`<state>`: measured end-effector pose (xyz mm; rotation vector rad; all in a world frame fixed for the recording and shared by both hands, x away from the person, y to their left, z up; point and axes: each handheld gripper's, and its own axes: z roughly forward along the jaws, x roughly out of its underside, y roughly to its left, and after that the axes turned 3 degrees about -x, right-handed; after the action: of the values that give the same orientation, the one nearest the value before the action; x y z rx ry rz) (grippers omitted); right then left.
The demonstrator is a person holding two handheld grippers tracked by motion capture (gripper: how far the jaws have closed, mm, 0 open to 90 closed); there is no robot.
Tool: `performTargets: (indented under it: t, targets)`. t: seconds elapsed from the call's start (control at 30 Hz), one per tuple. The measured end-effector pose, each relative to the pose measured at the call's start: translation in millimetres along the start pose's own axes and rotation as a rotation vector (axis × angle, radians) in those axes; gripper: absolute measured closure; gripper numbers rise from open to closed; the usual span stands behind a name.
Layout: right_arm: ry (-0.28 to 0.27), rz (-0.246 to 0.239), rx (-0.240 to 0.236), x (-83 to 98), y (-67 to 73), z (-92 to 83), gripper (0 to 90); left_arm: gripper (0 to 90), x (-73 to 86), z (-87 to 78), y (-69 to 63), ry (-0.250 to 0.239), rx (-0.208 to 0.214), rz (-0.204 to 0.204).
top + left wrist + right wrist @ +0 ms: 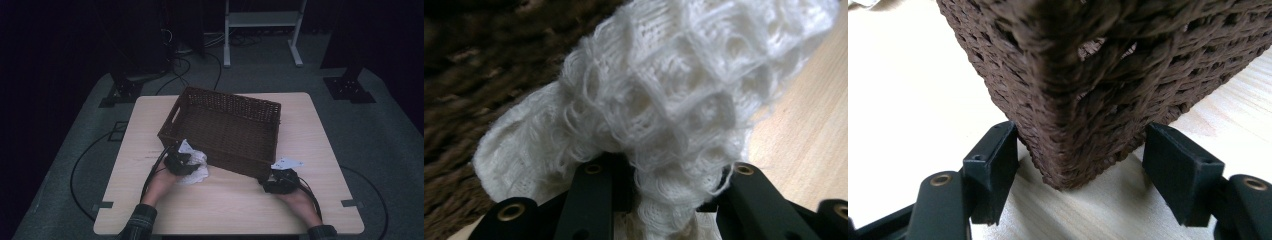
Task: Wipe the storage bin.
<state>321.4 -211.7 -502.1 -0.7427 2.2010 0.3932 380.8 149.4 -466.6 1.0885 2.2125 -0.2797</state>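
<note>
Left gripper (179, 163): jaws pinched tight on a white knitted cloth (664, 100), a wad of it squeezed between the pads, the rest bulging up and ahead of the jaws. In the high view the cloth (199, 167) lies on the wooden table (235, 205) just beside the near left wall of the basket (225, 131), touching or nearly touching it, can't tell which. Beyond the cloth in the left gripper view, dark brown wicker. Right gripper (281, 181): jaws partly apart, straddling the near right corner of the basket (1088, 90); the corner sits between the two pads, left pad right against the wicker, right pad just beside it with a thin gap showing, so no firm clamp visible. The basket rests on the table (908, 90), angled, open top up. Past the table: grey floor, cables, a white frame's legs (262, 30).
</note>
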Motion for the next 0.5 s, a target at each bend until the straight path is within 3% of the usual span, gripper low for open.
performTargets:
  t: [0.17, 0.5]
  targets:
    - [0.0, 0.0, 0.0, 0.0, 0.0, 0.0, 30.1, 68.2, -2.1, -3.8, -1.9, -0.004, 0.001, 0.015]
    - [0.0, 0.0, 0.0, 0.0, 0.0, 0.0, 30.1, 68.1, -14.9, -25.0, -8.8, -0.079, 0.0, 0.036]
